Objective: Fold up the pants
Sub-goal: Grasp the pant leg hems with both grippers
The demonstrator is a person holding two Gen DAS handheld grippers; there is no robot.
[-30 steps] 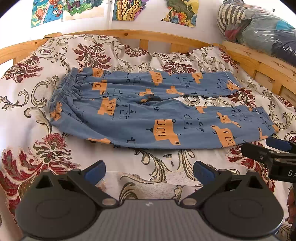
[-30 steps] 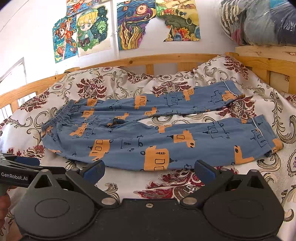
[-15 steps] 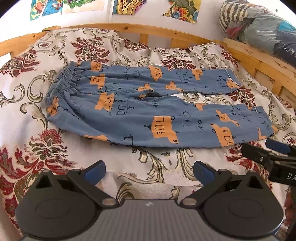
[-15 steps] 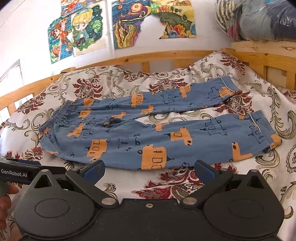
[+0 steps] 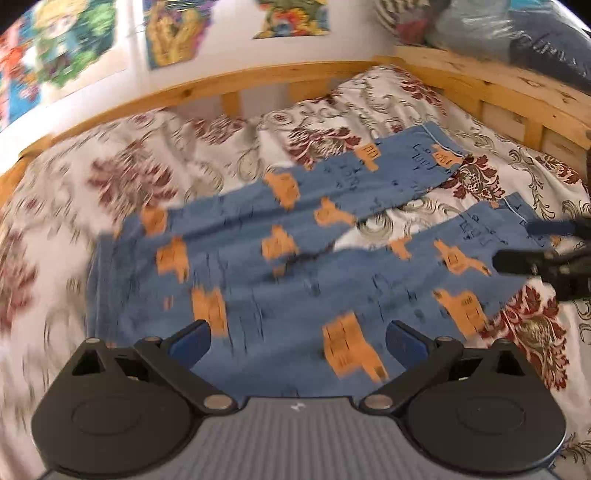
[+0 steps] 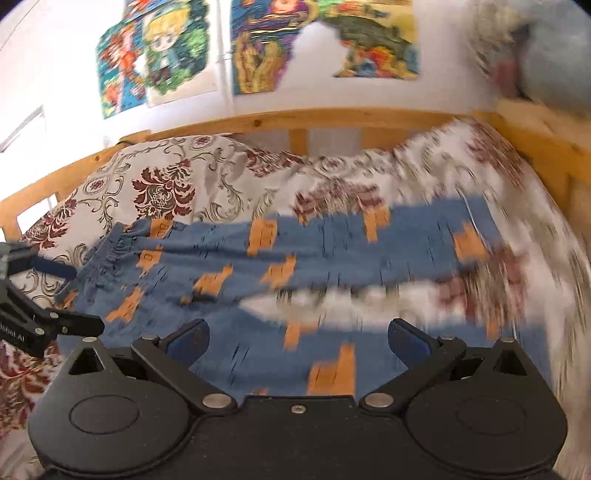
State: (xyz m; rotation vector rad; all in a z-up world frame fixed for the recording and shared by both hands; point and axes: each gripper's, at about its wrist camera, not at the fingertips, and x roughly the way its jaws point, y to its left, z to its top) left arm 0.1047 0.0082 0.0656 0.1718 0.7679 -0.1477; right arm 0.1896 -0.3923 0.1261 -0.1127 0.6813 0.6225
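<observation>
Blue pants (image 5: pixel 258 273) with orange prints lie spread flat on the bed, waistband to the left, two legs running right. My left gripper (image 5: pixel 295 338) hovers open over the near leg close to the seat, nothing between its fingers. In the right wrist view the pants (image 6: pixel 332 251) fill the middle, blurred by motion; my right gripper (image 6: pixel 297 338) is open above the near leg. The right gripper's black fingers (image 5: pixel 532 258) show at the right edge of the left wrist view, near the leg cuffs. The left gripper's fingers (image 6: pixel 55 321) appear at the waistband side.
A floral bedspread (image 5: pixel 129 166) covers the bed. A wooden rail (image 5: pixel 258 81) runs along the back and right side. Bagged bedding (image 5: pixel 498 29) sits on the ledge at the back right. Drawings (image 6: pixel 258 44) hang on the wall.
Both grippers have moved forward from the bed's near edge to above the pants. The views are now blurred from fast motion. Both stay open.
</observation>
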